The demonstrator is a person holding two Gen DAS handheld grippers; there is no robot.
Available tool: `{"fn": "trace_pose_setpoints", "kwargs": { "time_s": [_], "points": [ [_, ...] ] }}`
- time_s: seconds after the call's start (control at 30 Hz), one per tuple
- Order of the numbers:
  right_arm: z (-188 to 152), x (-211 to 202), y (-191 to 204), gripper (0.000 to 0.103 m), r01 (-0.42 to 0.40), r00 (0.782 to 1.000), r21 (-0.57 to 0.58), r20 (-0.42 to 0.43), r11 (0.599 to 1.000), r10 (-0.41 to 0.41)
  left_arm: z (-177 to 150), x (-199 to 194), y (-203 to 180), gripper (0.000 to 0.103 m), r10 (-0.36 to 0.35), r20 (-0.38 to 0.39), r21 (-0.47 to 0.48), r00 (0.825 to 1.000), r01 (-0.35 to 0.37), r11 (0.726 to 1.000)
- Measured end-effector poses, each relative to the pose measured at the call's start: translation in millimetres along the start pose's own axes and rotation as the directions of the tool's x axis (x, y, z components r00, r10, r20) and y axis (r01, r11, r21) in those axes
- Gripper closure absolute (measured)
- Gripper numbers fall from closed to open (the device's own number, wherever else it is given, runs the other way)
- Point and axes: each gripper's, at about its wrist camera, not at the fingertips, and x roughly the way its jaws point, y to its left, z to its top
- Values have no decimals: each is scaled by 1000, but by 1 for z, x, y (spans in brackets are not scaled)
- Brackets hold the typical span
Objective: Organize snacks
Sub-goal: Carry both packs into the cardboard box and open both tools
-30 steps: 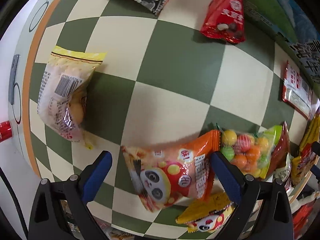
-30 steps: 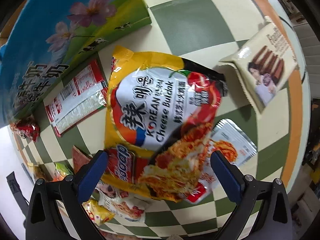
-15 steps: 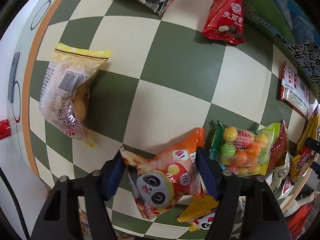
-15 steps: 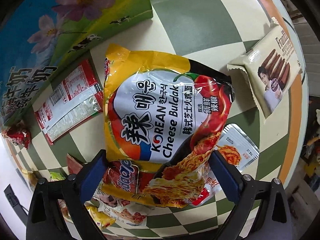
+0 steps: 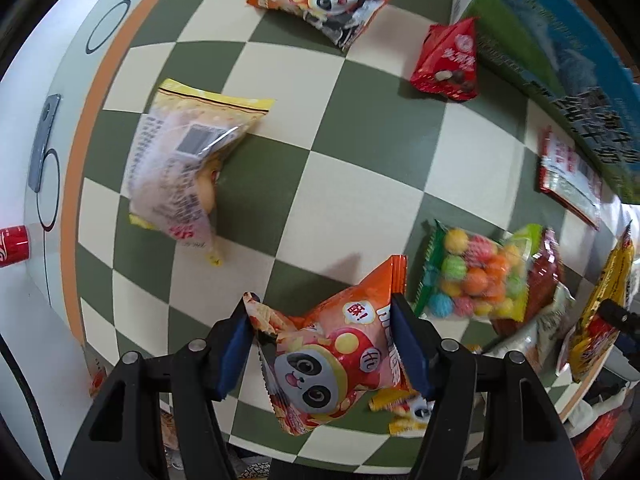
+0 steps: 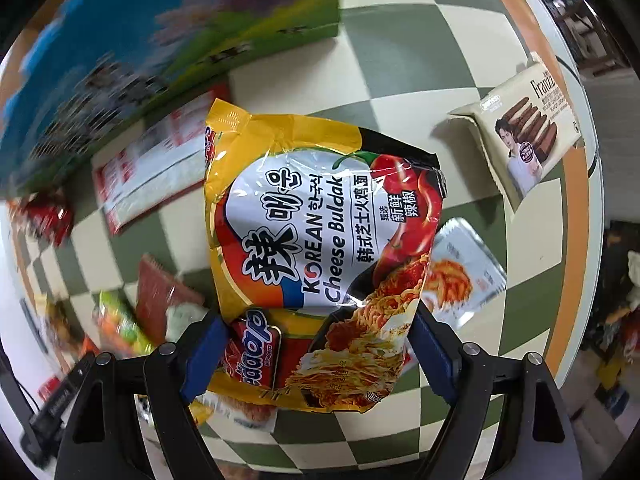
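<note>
the yellow noodle packet (image 6: 320, 240) reads "korean cheese buldak" with korean and chinese characters. the cream biscuit packet (image 6: 528, 132) shows "franzz", cut off. the orange panda packet's (image 5: 340, 356) print is unreadable.

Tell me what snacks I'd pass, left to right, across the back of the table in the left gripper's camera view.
Yellow-edged clear packet → orange panda bag → red triangular pouch → blue-green box.

My bench (image 5: 276, 184) wears a green-and-cream checkered cloth with an orange border (image 6: 576, 208); beyond its edge the floor looks dim.
</note>
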Motion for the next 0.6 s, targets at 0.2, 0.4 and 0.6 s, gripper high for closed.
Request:
{"fn": "trace_pose_setpoints", "kwargs": {
  "time_s": [0.2, 0.4, 0.6],
  "points": [
    [-13, 14, 9, 17, -23, 999, -110, 43, 994, 27, -20, -67, -6, 40, -101, 82, 48, 992, 97, 994],
    [-13, 2, 9, 17, -108, 989, -186, 80, 977, 124, 11, -136, -82, 40, -190, 173, 166, 966, 162, 973],
    [-14, -37, 2, 17, -169, 965, -247, 156, 954, 212, 73, -191, -145, 40, -237, 226, 285, 945, 169, 944]
  ]
}}
